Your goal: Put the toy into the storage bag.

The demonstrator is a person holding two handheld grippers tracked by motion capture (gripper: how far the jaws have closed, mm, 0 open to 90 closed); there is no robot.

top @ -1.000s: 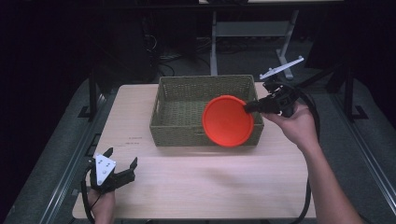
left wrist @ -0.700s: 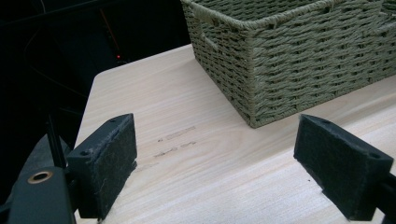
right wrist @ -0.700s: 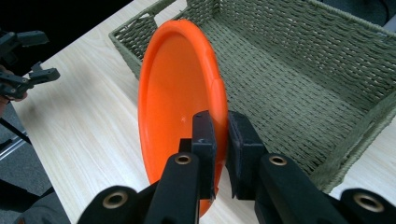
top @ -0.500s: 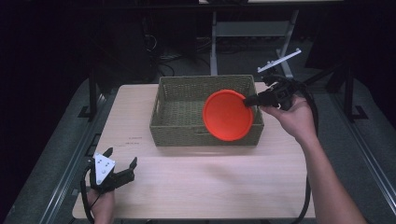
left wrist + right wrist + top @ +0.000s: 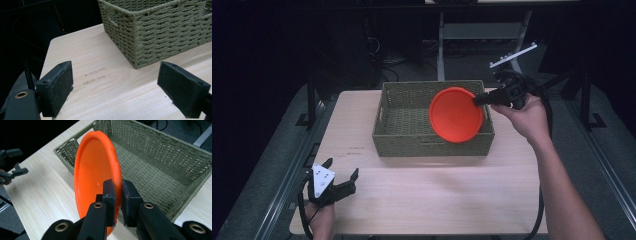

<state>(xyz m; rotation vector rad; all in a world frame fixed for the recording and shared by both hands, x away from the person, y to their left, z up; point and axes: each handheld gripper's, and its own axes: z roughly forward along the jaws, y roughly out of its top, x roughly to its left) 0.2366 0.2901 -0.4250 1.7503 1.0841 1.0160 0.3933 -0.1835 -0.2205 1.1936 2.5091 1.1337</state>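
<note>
I have the round orange plastic plate (image 5: 96,172) pinched at its rim between my right fingers (image 5: 109,195), one pad on the inner face and one on the back, and it hangs on edge over the near right part of the rectangular olive-green woven basket (image 5: 402,142), its hollow turned toward my side of the surface. It looks to me like a light, stiff thing: thin-walled, smooth and glossy, so I judge it more likely to slip or swing in the pinch than to break. The raised rim is the sensible place to hold it, since the lip gives the pads something to bite; a grip on the flat middle is not possible with a plate this wide. My right gripper (image 5: 482,99) is clenched on that rim. My left gripper (image 5: 343,185) rests near the front left corner of the pale wooden surface (image 5: 437,200), its fingers (image 5: 58,87) spread wide with nothing between them. By my count: one plate, one basket, two grippers.
</note>
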